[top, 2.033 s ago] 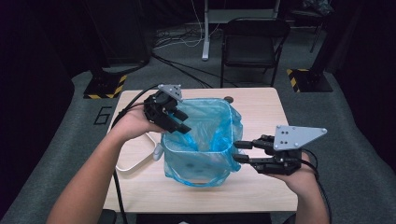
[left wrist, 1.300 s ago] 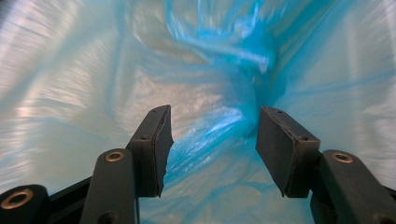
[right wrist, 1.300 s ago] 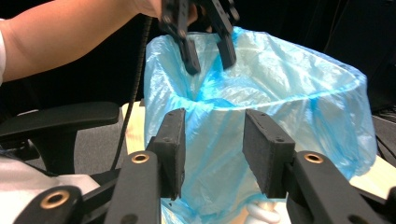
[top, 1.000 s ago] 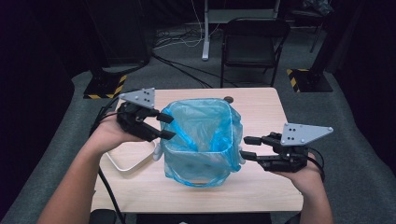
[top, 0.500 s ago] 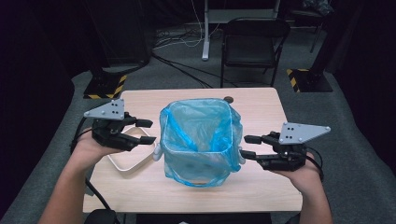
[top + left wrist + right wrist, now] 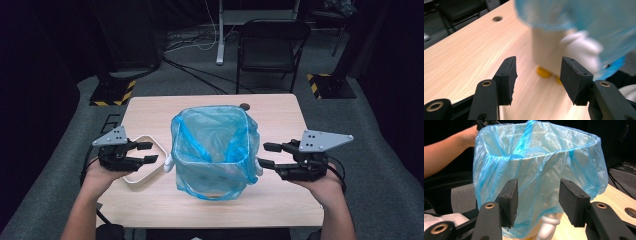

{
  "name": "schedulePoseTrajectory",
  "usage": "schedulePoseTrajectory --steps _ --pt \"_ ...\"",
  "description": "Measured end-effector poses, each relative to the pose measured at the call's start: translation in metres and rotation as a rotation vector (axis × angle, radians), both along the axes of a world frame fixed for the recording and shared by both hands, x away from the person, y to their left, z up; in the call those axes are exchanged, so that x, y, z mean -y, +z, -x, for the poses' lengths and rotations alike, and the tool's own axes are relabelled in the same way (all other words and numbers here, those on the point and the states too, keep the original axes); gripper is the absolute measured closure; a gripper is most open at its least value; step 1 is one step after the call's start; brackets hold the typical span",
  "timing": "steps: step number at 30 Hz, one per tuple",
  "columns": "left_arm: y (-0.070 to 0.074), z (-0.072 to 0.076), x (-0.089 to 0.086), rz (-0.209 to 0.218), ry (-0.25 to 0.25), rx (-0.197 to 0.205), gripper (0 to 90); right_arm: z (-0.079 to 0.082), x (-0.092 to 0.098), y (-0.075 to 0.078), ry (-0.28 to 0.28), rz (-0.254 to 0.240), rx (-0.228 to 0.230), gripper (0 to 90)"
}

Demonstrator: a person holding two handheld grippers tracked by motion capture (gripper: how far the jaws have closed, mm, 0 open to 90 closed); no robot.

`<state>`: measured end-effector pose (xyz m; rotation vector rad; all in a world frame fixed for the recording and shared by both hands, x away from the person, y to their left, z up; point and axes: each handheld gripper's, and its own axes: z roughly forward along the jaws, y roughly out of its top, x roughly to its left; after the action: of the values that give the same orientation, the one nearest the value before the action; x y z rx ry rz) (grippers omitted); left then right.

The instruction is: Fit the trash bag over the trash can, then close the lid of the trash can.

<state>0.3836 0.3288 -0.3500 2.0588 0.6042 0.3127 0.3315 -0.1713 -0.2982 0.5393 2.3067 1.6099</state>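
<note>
A small pale bin lined with a blue plastic bag [image 6: 212, 150] stands mid-table; the bag is folded over the rim. My left gripper [image 6: 151, 152] hangs open to its left, over a white ring [image 6: 142, 176] that lies flat on the table. In the left gripper view the open gripper [image 6: 538, 60] faces the blurred bin's white side handle [image 6: 581, 50]. My right gripper [image 6: 262, 154] is open just right of the bag, apart from it. Its jaws have just been opening, and in the right gripper view the gripper [image 6: 538, 181] has nothing between them, with the blue bag [image 6: 536, 157] behind.
The wooden table [image 6: 280, 200] has a round hole [image 6: 244, 106] near its far edge. A black chair [image 6: 270, 47] stands behind the table. Cables run over the dark floor around it. The person's forearms come in from the near edge.
My left gripper has left the bag's left rim and moved left and down over the white ring. My right gripper has drawn slightly back from the bag's right side.
</note>
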Motion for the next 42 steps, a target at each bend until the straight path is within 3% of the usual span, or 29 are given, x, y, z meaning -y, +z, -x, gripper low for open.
schedulePoseTrajectory --steps 3,9,11,14,21,33,42 --pt "-0.014 -0.002 -0.008 0.009 0.038 -0.007 46.9 0.000 0.000 -0.001 -0.016 0.002 -0.002 48.6" --pt "-0.037 -0.002 -0.024 0.078 0.096 0.005 46.1 0.000 0.001 0.000 -0.028 -0.002 0.001 48.2" --pt "-0.041 -0.003 -0.026 0.080 0.108 0.004 46.2 -0.001 0.001 -0.001 -0.029 -0.001 0.004 48.2" --pt "-0.056 -0.005 -0.032 0.064 0.164 -0.002 46.2 -0.003 0.001 -0.003 -0.034 0.008 0.001 48.0" --pt "-0.078 -0.008 -0.040 0.055 0.222 -0.015 44.8 -0.001 0.001 -0.003 -0.042 0.000 0.004 47.7" --pt "-0.108 -0.012 -0.034 -0.001 0.259 -0.059 46.8 -0.002 0.000 -0.004 -0.064 0.018 0.009 47.8" --pt "-0.131 -0.018 -0.025 -0.082 0.259 -0.115 52.5 -0.002 -0.003 -0.005 -0.075 0.038 0.021 48.4"
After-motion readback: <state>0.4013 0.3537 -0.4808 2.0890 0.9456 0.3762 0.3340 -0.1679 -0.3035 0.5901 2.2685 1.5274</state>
